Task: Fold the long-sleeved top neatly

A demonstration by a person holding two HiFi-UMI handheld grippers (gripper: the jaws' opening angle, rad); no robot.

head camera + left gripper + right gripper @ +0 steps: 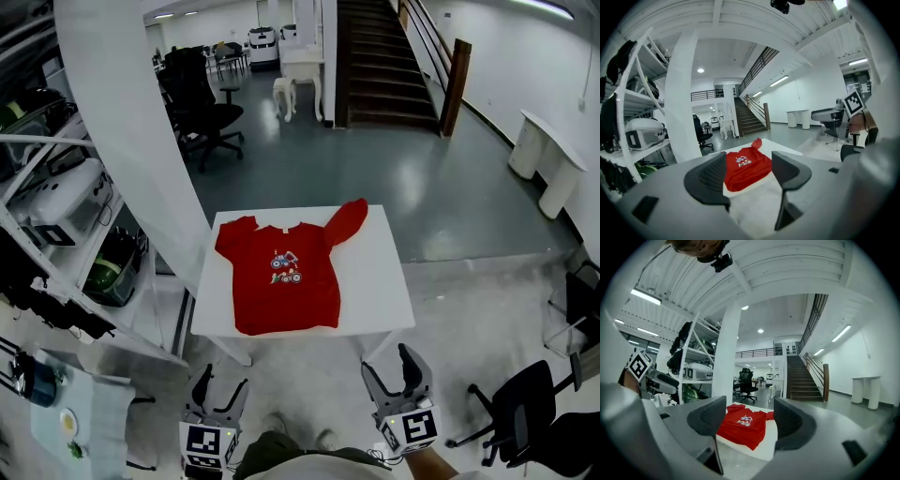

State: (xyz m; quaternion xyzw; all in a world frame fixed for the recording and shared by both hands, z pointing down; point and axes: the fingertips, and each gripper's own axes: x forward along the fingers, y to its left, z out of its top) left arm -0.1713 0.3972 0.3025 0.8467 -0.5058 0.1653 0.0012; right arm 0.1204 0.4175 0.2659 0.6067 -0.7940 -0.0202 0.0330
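Note:
A red long-sleeved top (281, 275) with a small printed picture on the chest lies flat on a white table (384, 291). Its right sleeve (347, 221) is bunched up at the far right corner, and the left sleeve looks tucked in at the shoulder. Both grippers hang well short of the table's near edge, over the floor. My left gripper (218, 386) is open with nothing between its fingers. My right gripper (391, 367) is open and empty too. The top (745, 168) shows far off between the jaws in the left gripper view, as does the top (743, 424) in the right gripper view.
A thick white pillar (131, 131) rises just left of the table. Metal shelving (56, 216) with gear stands at the left. Black office chairs (202, 108) stand behind; another chair (525, 412) is at the near right. A staircase (389, 56) rises at the back.

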